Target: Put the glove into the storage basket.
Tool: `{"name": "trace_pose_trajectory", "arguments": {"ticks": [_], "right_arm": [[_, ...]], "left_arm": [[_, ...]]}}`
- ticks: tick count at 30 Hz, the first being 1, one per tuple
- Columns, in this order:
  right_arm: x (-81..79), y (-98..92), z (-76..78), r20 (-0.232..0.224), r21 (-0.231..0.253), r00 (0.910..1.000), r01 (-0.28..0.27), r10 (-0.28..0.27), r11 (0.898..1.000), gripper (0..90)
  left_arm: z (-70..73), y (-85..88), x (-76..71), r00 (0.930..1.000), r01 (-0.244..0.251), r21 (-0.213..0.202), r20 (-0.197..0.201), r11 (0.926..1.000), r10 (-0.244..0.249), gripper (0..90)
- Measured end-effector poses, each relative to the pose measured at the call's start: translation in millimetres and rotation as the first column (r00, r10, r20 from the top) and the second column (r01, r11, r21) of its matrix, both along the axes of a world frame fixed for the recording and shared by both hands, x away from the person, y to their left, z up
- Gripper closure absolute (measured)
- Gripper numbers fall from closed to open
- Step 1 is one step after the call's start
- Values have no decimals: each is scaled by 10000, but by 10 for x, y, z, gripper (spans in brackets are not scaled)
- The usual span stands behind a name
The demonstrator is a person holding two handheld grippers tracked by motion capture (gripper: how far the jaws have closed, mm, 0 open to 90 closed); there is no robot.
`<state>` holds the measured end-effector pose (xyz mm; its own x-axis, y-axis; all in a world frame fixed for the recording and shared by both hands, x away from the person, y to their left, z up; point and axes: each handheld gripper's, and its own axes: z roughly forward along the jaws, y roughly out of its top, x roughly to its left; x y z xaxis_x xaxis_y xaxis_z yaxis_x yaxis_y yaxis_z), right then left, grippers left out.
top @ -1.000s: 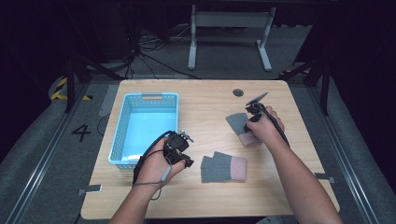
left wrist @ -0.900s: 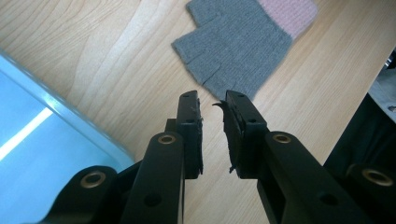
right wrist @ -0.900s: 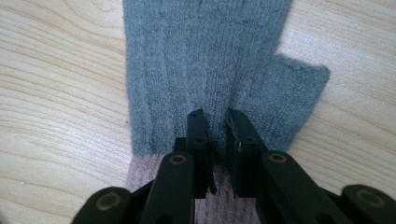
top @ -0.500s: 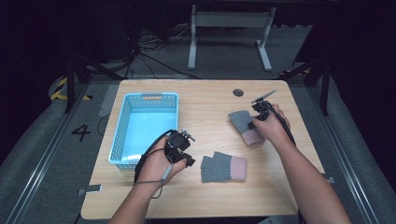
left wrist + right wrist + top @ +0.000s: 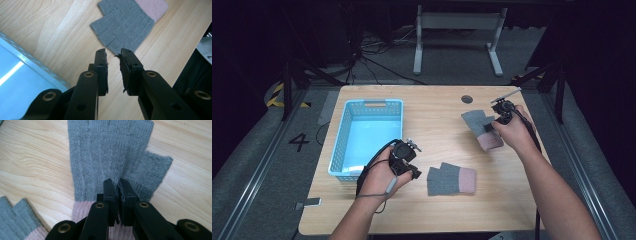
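The far glove (image 5: 110,155), grey with a pink cuff and cut-off fingers, lies right of the blue basket (image 5: 343,145), its cuff half hidden behind the right gripper (image 5: 116,185), whose jaws have just been closing and pinch a fold of the knit. The left gripper (image 5: 113,56), just beside the basket, is slightly spread on nothing, short of the near glove (image 5: 125,22).

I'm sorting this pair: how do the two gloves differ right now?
The far glove is pinched in the right tool, its knit bunched between the jaws; the near glove lies flat and free. The near glove lies just ahead of the left tool, untouched. Both are grey, fingerless, with pink cuffs.
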<state>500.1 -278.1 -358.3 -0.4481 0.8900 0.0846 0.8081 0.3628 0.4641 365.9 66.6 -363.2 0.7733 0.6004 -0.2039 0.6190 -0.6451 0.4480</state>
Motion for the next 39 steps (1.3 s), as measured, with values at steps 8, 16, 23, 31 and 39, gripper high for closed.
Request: {"name": "trace_pose_trajectory", "arguments": {"ticks": [8, 16, 23, 31, 39], "right_arm": [[-51, -39, 93, 70, 179, 9997, -217, 216, 9996, 858], [-215, 85, 210, 177, -242, 9810, -1927, 1931, 9810, 855], [-401, 198, 277, 246, -409, 9603, -2768, 2780, 9600, 855], [-628, 353, 350, 410, -594, 9183, -3912, 3938, 9184, 853], [-747, 465, 293, 407, -683, 8755, -4784, 4816, 8755, 853]], "left_arm": [[15, 15, -3, 10000, 0, -28, 16, 10000, 0, 751], [27, 13, -14, 10000, -4, -37, 48, 10000, 4, 744], [36, 14, -21, 10000, 11, -34, 67, 10000, -11, 743], [40, 8, -28, 10000, 33, -44, 82, 10000, -33, 744], [34, 13, -39, 10000, 43, 31, 52, 10000, -43, 748]]}}
